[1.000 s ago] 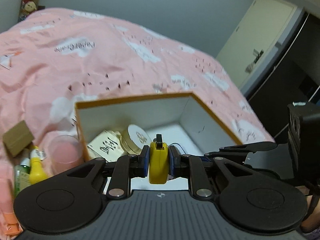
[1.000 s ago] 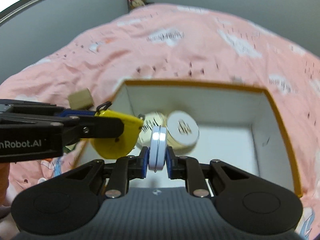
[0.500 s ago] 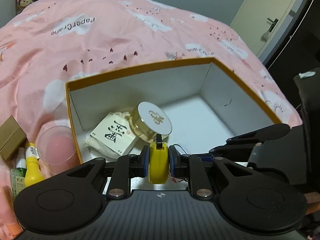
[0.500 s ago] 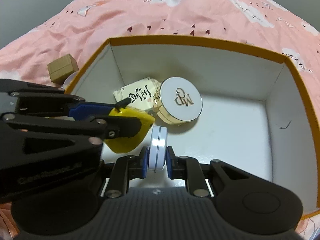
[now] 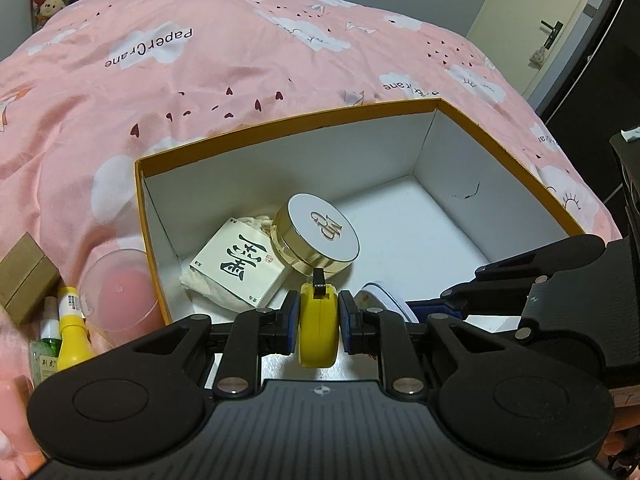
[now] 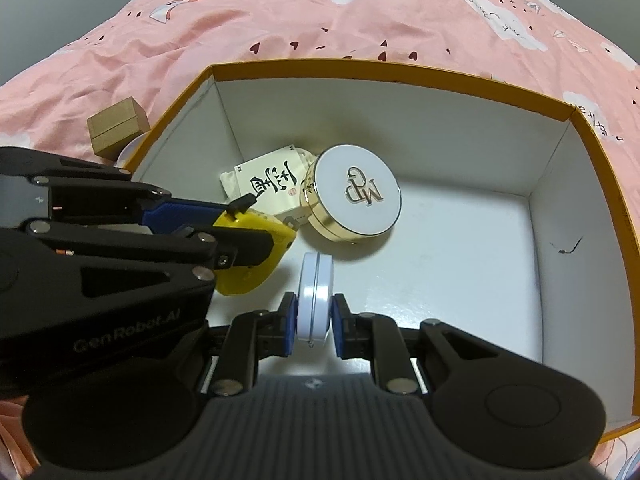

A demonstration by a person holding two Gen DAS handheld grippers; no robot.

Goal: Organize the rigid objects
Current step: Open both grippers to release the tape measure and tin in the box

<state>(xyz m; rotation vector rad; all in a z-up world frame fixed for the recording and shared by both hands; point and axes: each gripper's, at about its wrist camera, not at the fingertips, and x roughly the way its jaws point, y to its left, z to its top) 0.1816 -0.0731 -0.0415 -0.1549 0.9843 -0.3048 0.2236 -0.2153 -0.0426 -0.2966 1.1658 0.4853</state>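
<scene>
Claws (image 5: 319, 322) (image 6: 314, 320) lower into box (image 6: 592, 208), closer to compact (image 6: 354, 194)

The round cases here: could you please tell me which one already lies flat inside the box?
The gold-rimmed compact, monogram lid up, beside the calligraphy card. The white tin and yellow tape measure are held edge-on.
</scene>
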